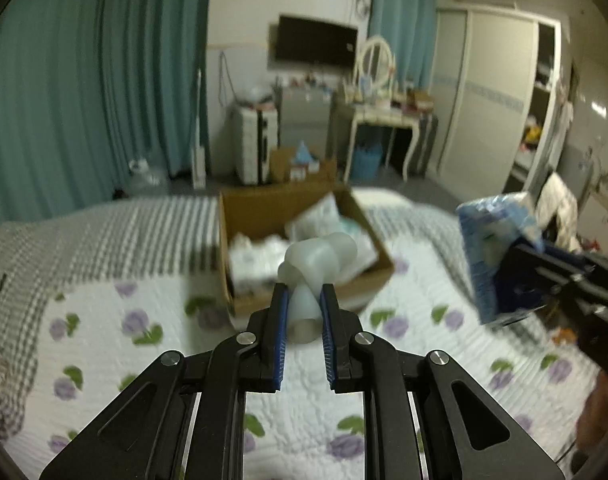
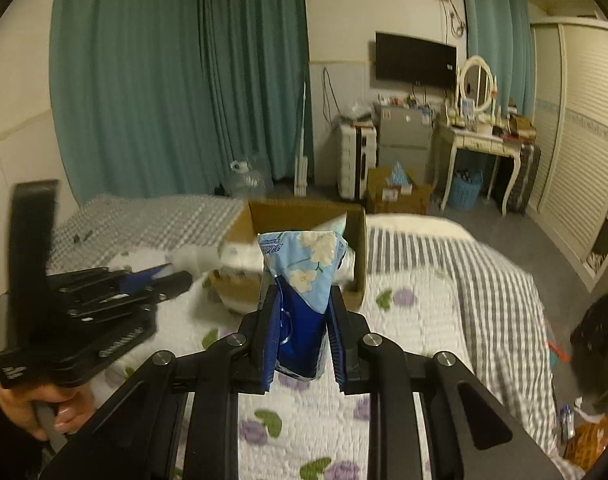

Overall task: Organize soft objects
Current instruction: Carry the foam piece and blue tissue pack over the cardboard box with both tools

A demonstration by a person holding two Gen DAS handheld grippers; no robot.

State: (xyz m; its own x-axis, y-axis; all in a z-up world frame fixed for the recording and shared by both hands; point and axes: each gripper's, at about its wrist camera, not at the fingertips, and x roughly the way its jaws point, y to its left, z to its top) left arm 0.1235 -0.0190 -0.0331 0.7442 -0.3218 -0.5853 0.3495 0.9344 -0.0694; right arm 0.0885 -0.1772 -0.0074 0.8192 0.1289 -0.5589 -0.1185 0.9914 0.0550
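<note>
My left gripper [image 1: 302, 294] is shut on a pale translucent soft object [image 1: 316, 264] and holds it above the bed, just in front of an open cardboard box [image 1: 263, 204]. My right gripper [image 2: 304, 294] is shut on a blue tissue pack with white flowers [image 2: 308, 264], held in the air near the box [image 2: 304, 210]. The pack [image 1: 492, 248] and the right gripper show at the right of the left wrist view. The left gripper [image 2: 159, 276] shows at the left of the right wrist view. The box holds several white soft packs [image 1: 255, 260].
The box stands on a bed with a floral quilt [image 1: 143, 320] and a striped grey cover [image 2: 484, 264]. Beyond the bed are teal curtains [image 2: 163, 80], a dressing table [image 2: 484, 136], a second cardboard box [image 2: 396, 192] and a wardrobe [image 2: 576, 140].
</note>
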